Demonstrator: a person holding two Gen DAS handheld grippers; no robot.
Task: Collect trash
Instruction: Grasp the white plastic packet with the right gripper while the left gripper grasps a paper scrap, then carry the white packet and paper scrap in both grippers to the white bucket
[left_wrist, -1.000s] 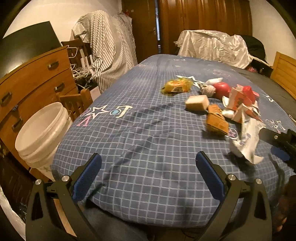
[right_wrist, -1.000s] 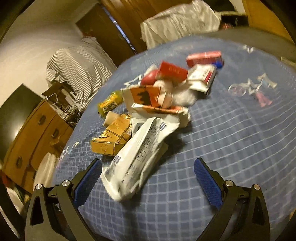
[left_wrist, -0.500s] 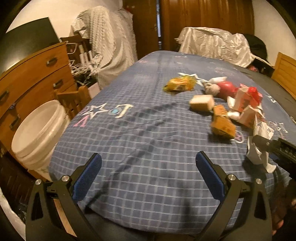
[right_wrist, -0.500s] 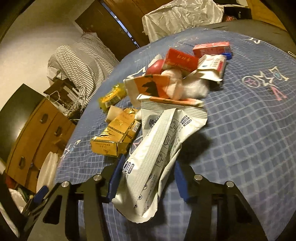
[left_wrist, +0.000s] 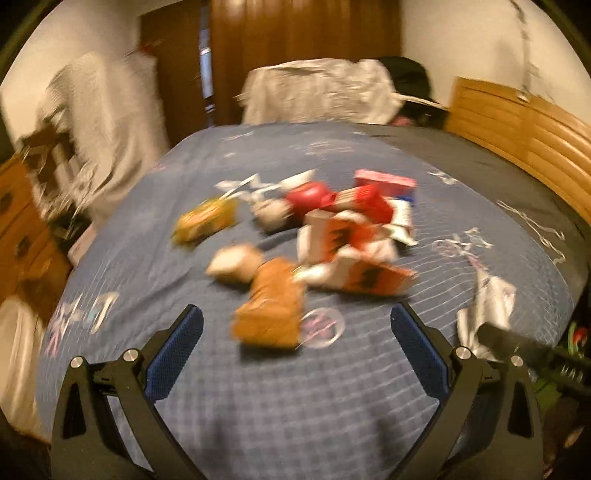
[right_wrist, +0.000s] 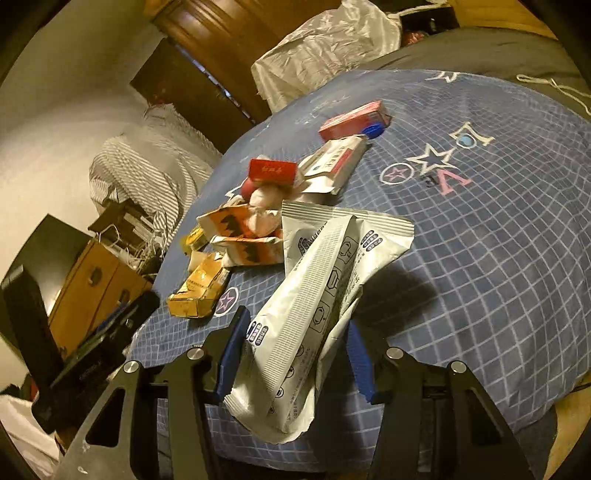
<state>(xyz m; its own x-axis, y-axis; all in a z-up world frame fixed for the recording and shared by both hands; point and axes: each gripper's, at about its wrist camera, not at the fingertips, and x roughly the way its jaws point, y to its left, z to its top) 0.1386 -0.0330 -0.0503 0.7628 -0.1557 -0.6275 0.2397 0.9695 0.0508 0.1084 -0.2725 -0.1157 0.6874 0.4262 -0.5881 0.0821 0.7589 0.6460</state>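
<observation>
Nearest in the right wrist view, the right claw (right_wrist: 295, 354) is clamped on a white printed wrapper (right_wrist: 314, 306), its blue pads (right_wrist: 231, 350) pressing both sides of the crumpled bag, which is lifted above the blue checked bedspread (right_wrist: 498, 258) and casts a shadow on it. In the left wrist view the left claw (left_wrist: 295, 347) stands wide apart with nothing between its pads, hovering over the near part of the bedspread (left_wrist: 295, 406); this view is blurred.

Just beyond the claws lies a yellow-brown carton (right_wrist: 199, 291), beside a circled star printed on the cloth. Past it sit torn orange-and-white cartons (right_wrist: 243, 240), a pale block (left_wrist: 236, 264), a crumpled white wad (right_wrist: 262, 206), a small red box (right_wrist: 272, 170), a white-and-red packet (right_wrist: 336, 162), and farthest a pink-red box (right_wrist: 352, 120) with a blue cap (right_wrist: 373, 131) touching it. A yellow snack bag (left_wrist: 205, 221) lies off to the left of the heap.

The bedspread covers a bed and carries printed stars and letters (right_wrist: 439, 162). To the left stand a wooden dresser (right_wrist: 96, 280) and a white bucket (left_wrist: 16, 354) at the bed's corner. Farther on, a striped cloth (right_wrist: 147, 166) drapes over furniture. At the far end a crinkled white sheet (right_wrist: 328, 44) covers something, with dark wooden doors (left_wrist: 295, 55) behind and a light wooden headboard (left_wrist: 517, 140) to the right.
</observation>
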